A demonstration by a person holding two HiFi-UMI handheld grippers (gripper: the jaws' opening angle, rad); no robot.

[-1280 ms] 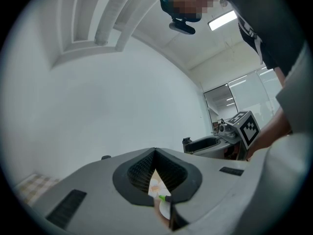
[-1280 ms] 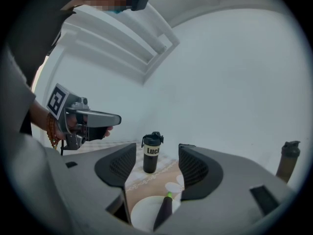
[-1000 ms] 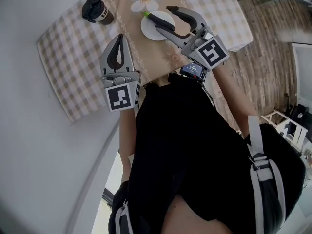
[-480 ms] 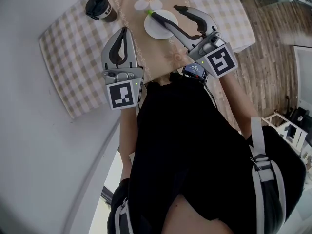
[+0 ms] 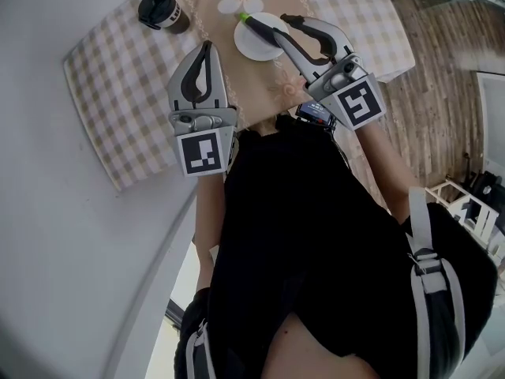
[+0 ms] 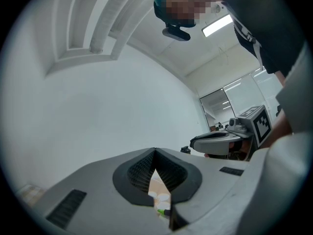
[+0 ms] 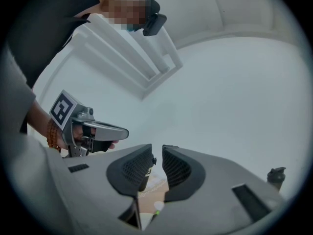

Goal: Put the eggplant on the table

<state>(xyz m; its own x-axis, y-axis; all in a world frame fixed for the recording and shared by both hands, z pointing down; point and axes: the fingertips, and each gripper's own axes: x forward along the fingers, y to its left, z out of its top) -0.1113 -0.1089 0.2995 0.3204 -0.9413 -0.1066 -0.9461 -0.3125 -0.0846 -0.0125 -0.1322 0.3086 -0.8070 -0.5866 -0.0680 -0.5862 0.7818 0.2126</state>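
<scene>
Two grippers hang over the table, and the right gripper (image 7: 157, 150) is the busy one. Its jaws are closing, but there is a thin gap between the pads and nothing is squeezed there yet. In the head view it points to about 10 o'clock, and the eggplant (image 5: 260, 25) lies right at its jaw tips. That spot is small in the view, so I cannot be sure if a pad touches the eggplant.

The eggplant is long, thin and dark, with a green stem (image 5: 244, 16) at its 10 o'clock end. It lies on a small white plate (image 5: 251, 47), so it is not on the bare table yet.

I think the eggplant is light and easy to lift. Its skin looks smooth, so it may slip, and its round shape may let it roll. The best place to hold it is across the middle of the dark body, not the thin stem end. A soft, steady squeeze should be enough, because a hard one could make it pop out.

The plate sits on a tan strip of cloth (image 5: 272, 93) that runs down the middle of the checked tablecloth (image 5: 118, 85). There is free cloth at 8 o'clock from the plate.

The left gripper (image 5: 207, 47) is at 7 o'clock from the plate. Its jaws are together and hold nothing. A dark cup (image 5: 162, 10) stands well apart at 9 o'clock.
</scene>
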